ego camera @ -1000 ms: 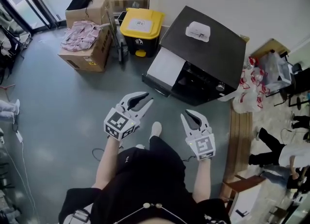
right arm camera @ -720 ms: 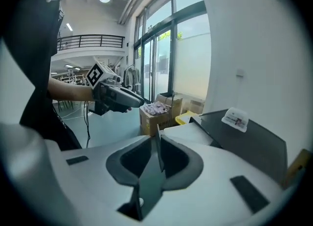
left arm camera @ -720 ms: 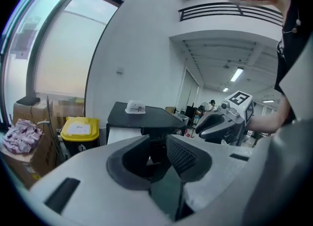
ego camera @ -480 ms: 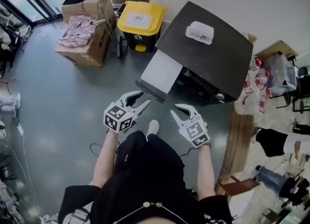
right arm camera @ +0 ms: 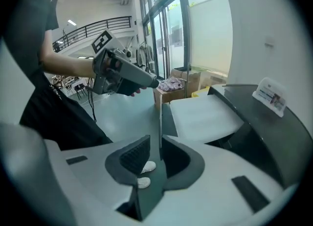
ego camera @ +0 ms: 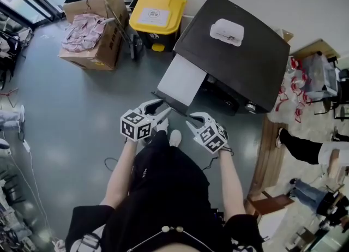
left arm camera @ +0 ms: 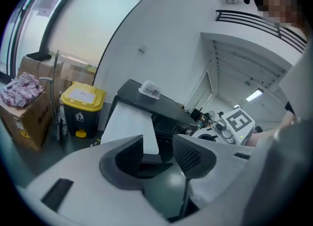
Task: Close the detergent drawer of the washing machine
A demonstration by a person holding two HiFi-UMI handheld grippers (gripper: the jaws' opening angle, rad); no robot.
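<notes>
A yellow-lidded bin [ego camera: 158,19] and a cardboard box [ego camera: 90,43] heaped with pink cloth [ego camera: 82,33] stand on the grey floor [ego camera: 71,109], well beyond the left tool [left arm camera: 159,144] and off to its left. A small white pack [ego camera: 227,31] lies on the dark top of the washing machine [ego camera: 240,65], ahead of both tools. Red-and-white bags [ego camera: 288,84] lean at the machine's far side, out past the right tool [right arm camera: 156,144]. The person's white shoes [ego camera: 174,136] sit on the floor just beneath the two tools. No object lies between either tool and the machine's front.

The left tool is empty. Its jaws are wide and opening, and its pads [left arm camera: 193,154] touch nothing. The right tool sits just beside it, with its jaws about half apart and also opening. It grips nothing.

The detergent drawer [ego camera: 182,79] is pulled well out of the machine's front as a flat white slab reaching toward the person. Its near end lies just ahead of the left tool, in line with the gap between that tool's jaws but short of them. From the right tool, the slab spreads ahead and to the right. The thin dark edge of its front runs down into the gap between that tool's jaws, close to the right-hand one. Whether it touches that jaw cannot be told.
</notes>
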